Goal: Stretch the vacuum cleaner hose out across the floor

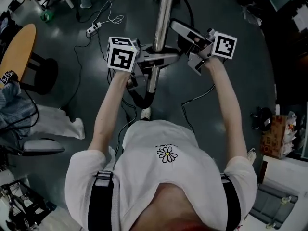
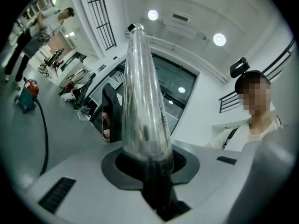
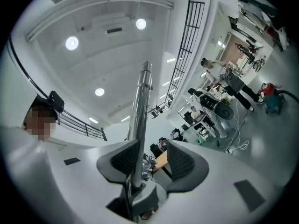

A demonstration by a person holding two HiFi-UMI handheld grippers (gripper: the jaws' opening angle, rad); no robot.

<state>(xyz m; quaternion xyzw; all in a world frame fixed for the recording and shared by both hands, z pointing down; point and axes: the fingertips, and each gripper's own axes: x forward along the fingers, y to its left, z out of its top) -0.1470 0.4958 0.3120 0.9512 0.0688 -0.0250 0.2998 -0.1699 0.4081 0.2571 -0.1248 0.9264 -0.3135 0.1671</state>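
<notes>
Both grippers are meeting at your 12 o'clock on a shiny chrome vacuum tube [image 1: 162,13]. Your left gripper [image 2: 152,163] is pinching its dark base tightly. Your right gripper [image 3: 149,157], jaws half spread, is clamping a grey plastic collar [image 3: 140,197]. The thin black hose [image 2: 45,129] is trailing over the grey floor [image 2: 23,141] toward a teal vacuum cleaner [image 2: 27,97] at 9 o'clock.

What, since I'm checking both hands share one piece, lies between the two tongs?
The shiny metal tube, seen in the head view between the left tongs and the right tongs; each gripper view also shows it between its jaws.
</notes>
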